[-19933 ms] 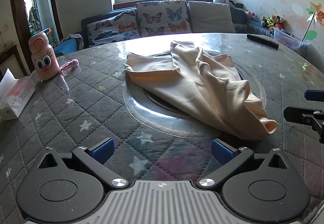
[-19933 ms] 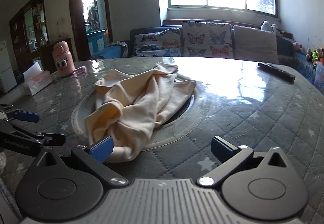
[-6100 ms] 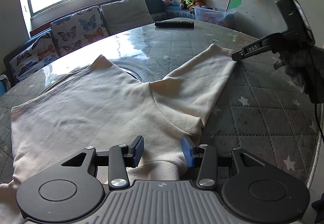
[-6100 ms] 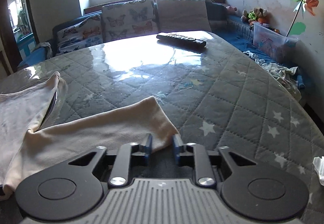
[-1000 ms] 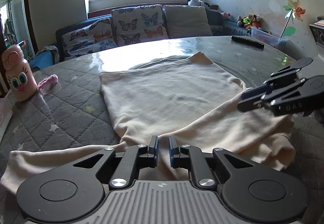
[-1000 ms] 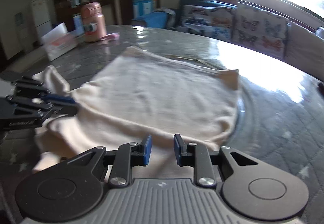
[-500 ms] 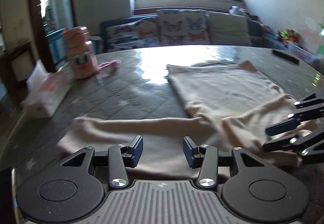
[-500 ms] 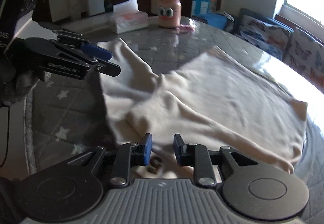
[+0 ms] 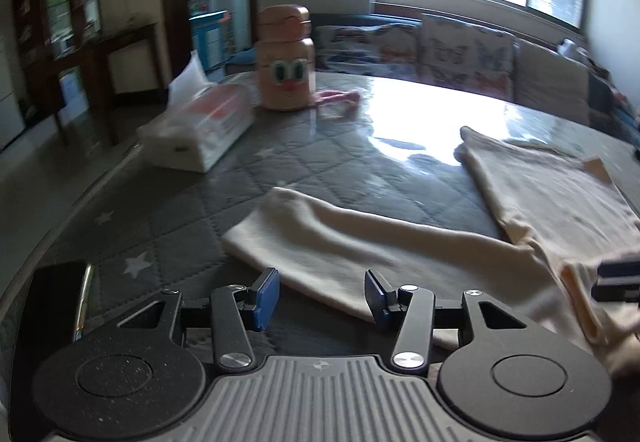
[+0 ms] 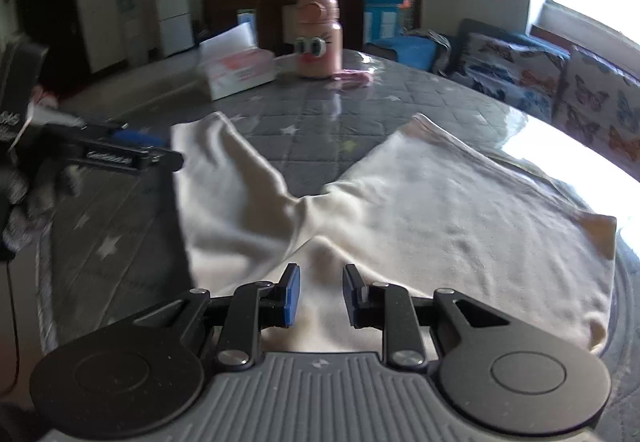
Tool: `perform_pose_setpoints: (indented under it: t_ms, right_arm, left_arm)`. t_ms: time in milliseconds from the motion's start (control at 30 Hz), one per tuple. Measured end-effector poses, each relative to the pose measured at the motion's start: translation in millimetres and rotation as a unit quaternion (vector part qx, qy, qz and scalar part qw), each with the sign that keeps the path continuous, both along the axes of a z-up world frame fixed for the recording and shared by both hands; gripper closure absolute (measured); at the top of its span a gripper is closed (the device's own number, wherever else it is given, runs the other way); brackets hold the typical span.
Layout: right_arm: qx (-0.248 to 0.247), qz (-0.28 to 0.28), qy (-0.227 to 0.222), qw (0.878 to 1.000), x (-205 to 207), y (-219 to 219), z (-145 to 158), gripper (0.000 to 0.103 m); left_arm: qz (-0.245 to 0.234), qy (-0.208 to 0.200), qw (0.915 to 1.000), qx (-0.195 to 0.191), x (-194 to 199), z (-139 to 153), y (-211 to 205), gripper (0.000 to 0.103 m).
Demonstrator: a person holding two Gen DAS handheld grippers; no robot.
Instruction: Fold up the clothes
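A cream long-sleeved top (image 10: 440,210) lies flat on the grey quilted table (image 9: 168,226). One sleeve (image 9: 360,242) stretches out to the left. My left gripper (image 9: 320,296) is open, its blue pads on either side of the sleeve's near edge by the cuff. My right gripper (image 10: 318,296) is partly open, low over the fabric where the sleeve meets the body; nothing is pinched between its pads. The left gripper also shows in the right wrist view (image 10: 132,152), beside the cuff.
A pink cartoon-face bottle (image 9: 285,58) and a tissue box (image 9: 200,130) stand at the table's far left. A dark phone (image 9: 52,306) lies near the front-left edge. A sofa with butterfly cushions (image 9: 460,54) is behind the table.
My left gripper has let go of the fabric, opened and swung left toward the sleeve cuff. My right gripper has opened a little wider over the fabric by the sleeve's base.
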State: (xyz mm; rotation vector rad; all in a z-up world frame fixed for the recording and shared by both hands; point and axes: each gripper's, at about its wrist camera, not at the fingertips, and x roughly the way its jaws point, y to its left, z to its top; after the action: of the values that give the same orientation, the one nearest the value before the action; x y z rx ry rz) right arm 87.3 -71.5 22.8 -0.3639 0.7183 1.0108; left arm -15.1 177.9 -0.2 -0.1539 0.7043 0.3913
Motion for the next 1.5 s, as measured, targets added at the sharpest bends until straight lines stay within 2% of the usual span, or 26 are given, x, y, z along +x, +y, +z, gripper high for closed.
perform_pose_setpoints:
  t_ms: [100, 467, 567, 600, 633, 733, 867, 967, 1100, 1233, 1367, 1467, 1500]
  right_arm:
    - [-0.004, -0.002, 0.02, 1.0, 6.9, 6.4, -9.5, 0.08]
    - [0.008, -0.019, 0.006, 1.0, 3.0, -14.2, 4.1, 0.08]
    - [0.012, -0.026, 0.005, 1.0, 3.1, -21.0, 6.9, 0.08]
    - [0.013, -0.028, 0.005, 1.0, 2.9, -23.2, 7.6, 0.08]
    - [0.014, -0.031, 0.004, 0.999, 2.3, -25.7, 8.4, 0.08]
    - [0.023, -0.044, 0.003, 0.999, 1.8, -35.5, 12.2, 0.08]
    - [0.033, -0.062, 0.004, 0.998, 4.4, -48.7, 15.0, 0.08]
    - [0.038, -0.08, 0.009, 0.996, 8.2, -58.8, 14.4, 0.08]
    - [0.05, -0.103, 0.013, 0.993, 10.4, -76.8, 15.2, 0.08]
    - [0.058, -0.13, 0.009, 0.99, 11.0, -98.9, 17.3, 0.08]
    - [0.06, -0.157, 0.014, 0.986, 14.2, -118.6, 15.5, 0.08]
    - [0.062, -0.174, 0.019, 0.983, 16.4, -130.7, 13.5, 0.08]
    - [0.064, -0.178, 0.022, 0.982, 17.0, -133.2, 12.5, 0.08]
  left_arm:
    - [0.023, -0.001, 0.9997, -0.005, 2.7, -0.8, 9.4, 0.052]
    - [0.091, -0.002, 0.9954, -0.031, 18.1, -11.2, 40.1, 0.057]
    - [0.097, -0.007, 0.9948, -0.031, 20.7, -10.9, 43.1, 0.08]
    - [0.098, -0.009, 0.9946, -0.032, 21.5, -10.5, 43.9, 0.093]
    - [0.094, -0.016, 0.995, -0.029, 20.7, -6.6, 40.5, 0.098]
    - [0.082, -0.038, 0.9957, -0.022, 18.3, 5.1, 30.3, 0.099]
    - [0.013, -0.08, 0.9965, -0.019, 14.0, 35.3, -9.2, 0.099]
    - [-0.044, -0.11, 0.9928, -0.018, 12.2, 56.9, -42.1, 0.099]
    - [-0.133, -0.133, 0.9818, -0.025, 17.1, 74.5, -94.1, 0.099]
    - [-0.211, -0.143, 0.9662, -0.039, 25.9, 79.0, -143.2, 0.099]
    - [-0.282, -0.126, 0.9488, -0.066, 39.4, 69.1, -181.0, 0.098]
    - [-0.311, -0.091, 0.9442, -0.059, 43.4, 56.6, -204.7, 0.095]
    - [-0.318, -0.081, 0.9427, -0.059, 44.0, 53.4, -208.2, 0.091]
